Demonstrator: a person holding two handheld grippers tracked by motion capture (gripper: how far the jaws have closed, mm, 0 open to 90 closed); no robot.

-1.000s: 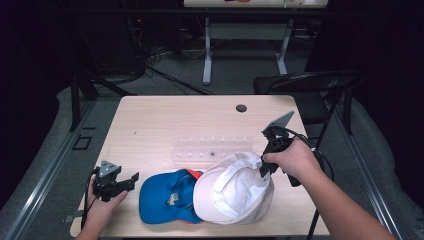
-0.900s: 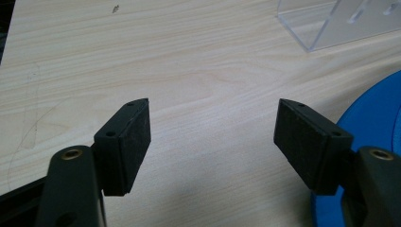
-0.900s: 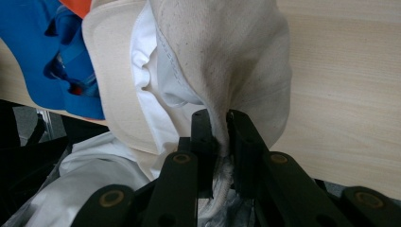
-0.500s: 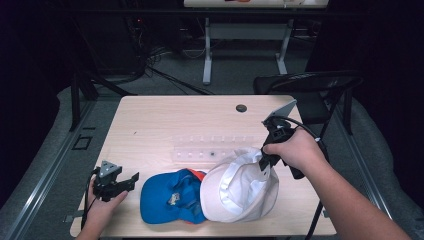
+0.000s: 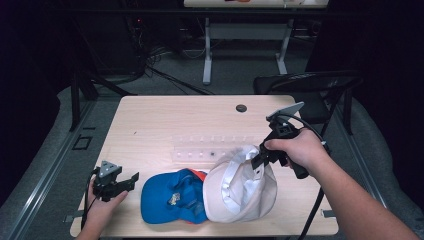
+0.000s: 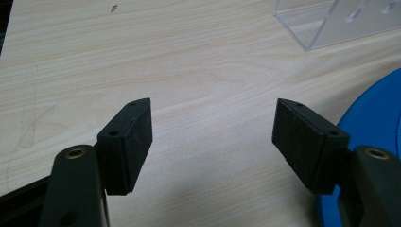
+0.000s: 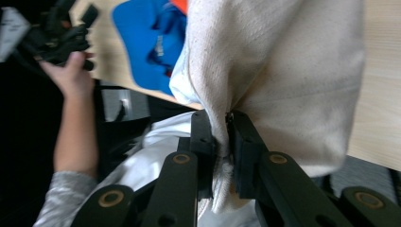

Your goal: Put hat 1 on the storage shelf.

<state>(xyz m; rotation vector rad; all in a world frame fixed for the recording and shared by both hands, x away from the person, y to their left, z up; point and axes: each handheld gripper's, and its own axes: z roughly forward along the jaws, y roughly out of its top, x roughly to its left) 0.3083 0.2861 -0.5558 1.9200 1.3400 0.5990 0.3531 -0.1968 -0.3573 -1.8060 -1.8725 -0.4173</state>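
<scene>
Each hand carries a black tool with two flat, rectangular jaw pads on dark arms fixed by brass-coloured rivets. The left tool [image 5: 116, 181] bears a grey three-cornered plate on top, and a black cable trails from it; the right tool [image 5: 261, 159] has a grey plate and black cable too. A grey sleeve [image 7: 59, 205] covers the left forearm.

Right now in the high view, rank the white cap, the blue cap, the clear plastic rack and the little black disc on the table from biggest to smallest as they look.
1. White cap, partly lifted, so slightly nearer the camera.
2. Blue cap, close behind; the white cap covers its right edge, so this order is unsure.
3. Clear plastic rack, long but thin.
4. Black disc, plainly smallest.
</scene>
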